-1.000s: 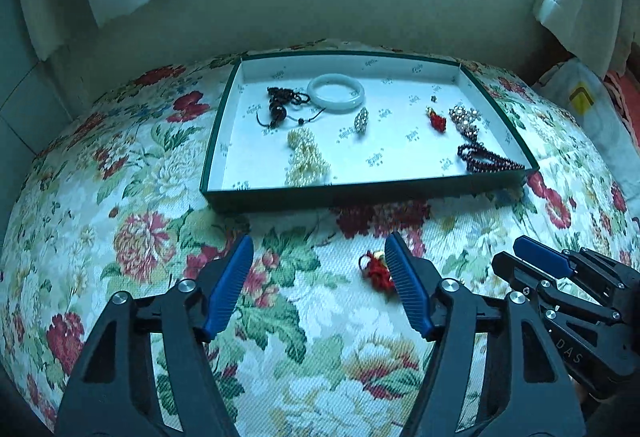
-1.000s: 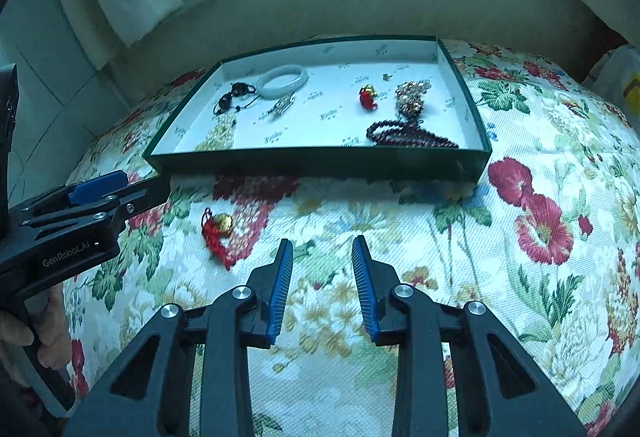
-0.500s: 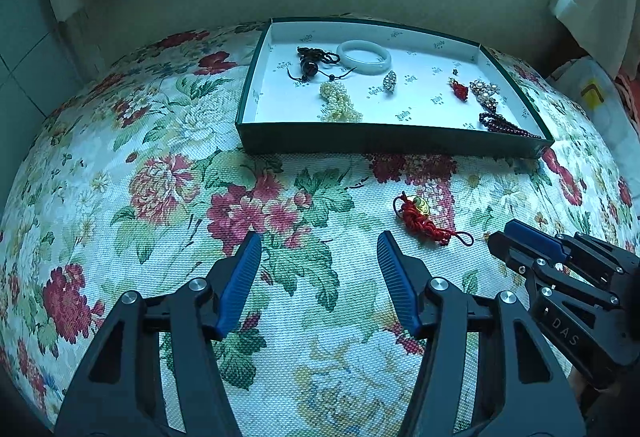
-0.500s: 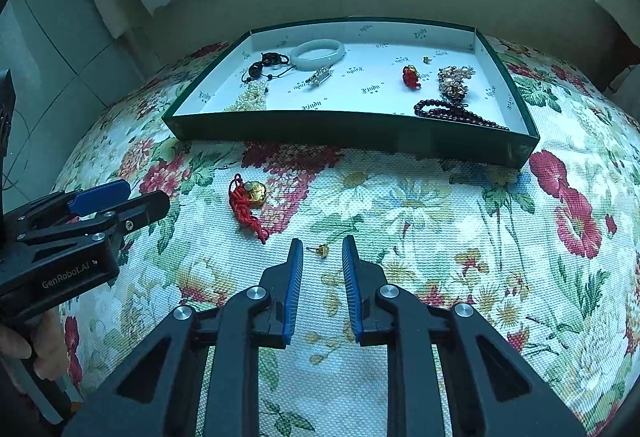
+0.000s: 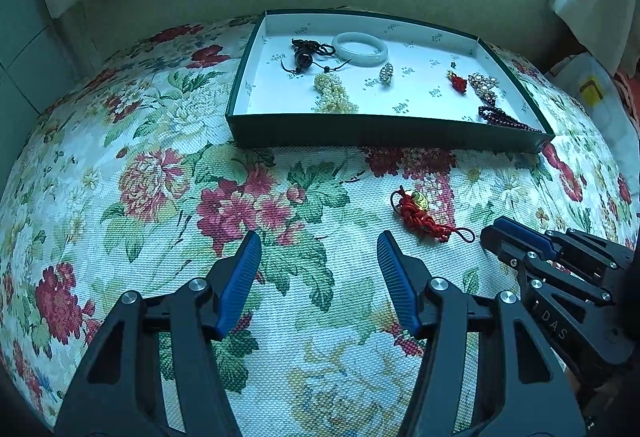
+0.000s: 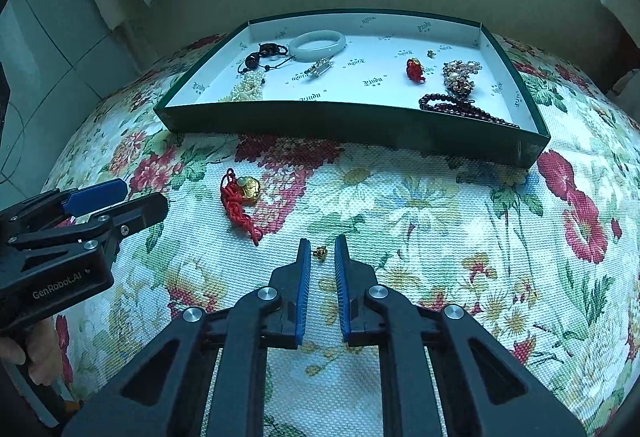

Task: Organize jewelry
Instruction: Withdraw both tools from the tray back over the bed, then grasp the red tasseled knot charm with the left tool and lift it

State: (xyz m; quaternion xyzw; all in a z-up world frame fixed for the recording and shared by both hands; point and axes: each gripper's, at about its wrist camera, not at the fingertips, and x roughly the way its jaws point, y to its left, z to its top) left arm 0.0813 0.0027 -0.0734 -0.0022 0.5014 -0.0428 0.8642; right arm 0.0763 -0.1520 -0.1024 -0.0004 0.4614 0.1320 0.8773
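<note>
Your right gripper (image 6: 320, 251) has narrowed around the small gold earring (image 6: 320, 253), which sits on the cloth between its tips, untouched; your left gripper (image 5: 318, 251) hangs spread, farther away.

Both wrist views low, facing tray (image 5: 384, 135), sharing red charm (image 6: 240, 197)

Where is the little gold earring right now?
In the right wrist view, the small gold earring lies on the floral tablecloth between the right tool tips, right of the red knotted cord charm.
</note>
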